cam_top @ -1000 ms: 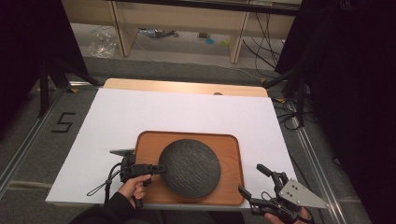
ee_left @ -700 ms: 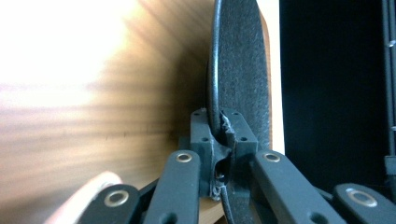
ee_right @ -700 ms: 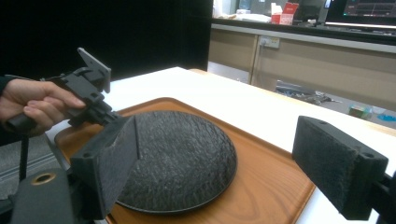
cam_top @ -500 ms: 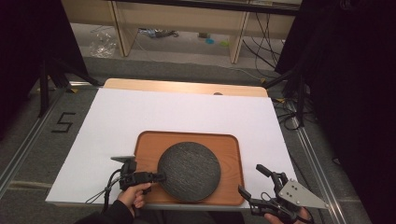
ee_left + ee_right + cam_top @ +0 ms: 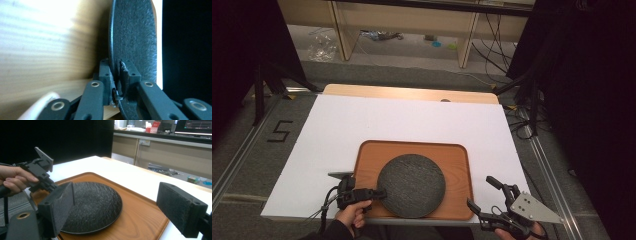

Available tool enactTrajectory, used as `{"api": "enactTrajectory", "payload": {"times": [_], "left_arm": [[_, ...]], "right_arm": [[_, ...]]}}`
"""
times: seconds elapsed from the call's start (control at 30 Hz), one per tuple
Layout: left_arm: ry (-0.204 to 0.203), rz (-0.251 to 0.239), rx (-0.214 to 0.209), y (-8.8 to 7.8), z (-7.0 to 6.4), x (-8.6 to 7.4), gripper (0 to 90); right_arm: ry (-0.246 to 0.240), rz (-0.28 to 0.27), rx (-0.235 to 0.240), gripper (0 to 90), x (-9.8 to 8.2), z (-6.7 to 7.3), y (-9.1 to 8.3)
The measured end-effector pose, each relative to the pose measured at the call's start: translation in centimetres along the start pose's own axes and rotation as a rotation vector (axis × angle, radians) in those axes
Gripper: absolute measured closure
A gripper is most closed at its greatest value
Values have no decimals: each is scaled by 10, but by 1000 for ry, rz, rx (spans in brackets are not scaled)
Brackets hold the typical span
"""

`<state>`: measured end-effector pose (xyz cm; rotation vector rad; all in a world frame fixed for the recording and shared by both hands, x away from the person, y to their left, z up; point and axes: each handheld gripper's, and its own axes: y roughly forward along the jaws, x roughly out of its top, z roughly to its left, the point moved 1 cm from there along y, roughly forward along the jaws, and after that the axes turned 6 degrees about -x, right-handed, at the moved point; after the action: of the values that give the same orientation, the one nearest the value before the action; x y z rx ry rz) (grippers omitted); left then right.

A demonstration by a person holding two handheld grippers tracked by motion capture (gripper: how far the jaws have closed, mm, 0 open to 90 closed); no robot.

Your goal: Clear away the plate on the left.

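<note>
Left gripper (image 5: 379, 194): clenched on the near-left rim of the dark round plate (image 5: 411, 185). In the left gripper view both pads pinch the plate's thin edge (image 5: 117, 75), one pad on each face.
Left hand (image 5: 353, 214): wrapped around the gripper handle at the table's near edge, cable trailing off to the left.
Right gripper (image 5: 484, 197): released, jaws spread wide and holding nothing. Hovers at the near-right corner of the tray, off its edge. In the right gripper view its two padded jaws frame the plate from well apart.
Right hand (image 5: 517, 232): low at the frame bottom, beneath the grey three-cornered plate on the gripper.
Dark round plate: textured black, on the wooden tray (image 5: 457, 160), toward the tray's near side. From the right gripper view (image 5: 92, 205) it looks to lie roughly flat; whether the gripped edge is lifted, cannot tell.
Wooden tray: rounded corners, raised lip, on the white tabletop (image 5: 402, 117), near the front edge.
Beyond table: grey floor, a "5" marked on the floor at left (image 5: 279, 131).
</note>
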<state>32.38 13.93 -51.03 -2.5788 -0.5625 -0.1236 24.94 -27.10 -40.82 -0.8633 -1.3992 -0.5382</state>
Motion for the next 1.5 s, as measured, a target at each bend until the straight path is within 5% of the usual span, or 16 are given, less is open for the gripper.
{"api": "enactTrajectory", "payload": {"times": [0.43, 0.83, 0.93, 1.07, 1.13, 1.2, 1.37, 1.5], "left_arm": [[85, 5, 3, -3, -7, 1, 643], [182, -15, 95, -15, -16, 7, 492], [230, -23, 112, -18, -20, 6, 465], [284, -33, 134, -24, -24, 9, 415], [308, -50, 142, -27, -26, 10, 400], [326, -64, 148, -30, -29, 10, 380], [442, -103, 143, -36, -39, 11, 336], [636, -167, 168, -43, -55, 10, 307]], "right_arm": [[1, -5, -4, 158, 0, 0, 0], [-7, -10, 1, 158, 0, 0, 1], [-11, 16, 3, 158, 0, -1, -1], [-6, -27, 9, 158, -1, -1, 3], [-9, 17, -1, 158, 0, -1, -1], [-9, -21, 9, 158, 0, -1, 2], [-6, -25, 6, 158, -1, -1, 3], [-6, -25, 5, 159, -1, -1, 3]]}}
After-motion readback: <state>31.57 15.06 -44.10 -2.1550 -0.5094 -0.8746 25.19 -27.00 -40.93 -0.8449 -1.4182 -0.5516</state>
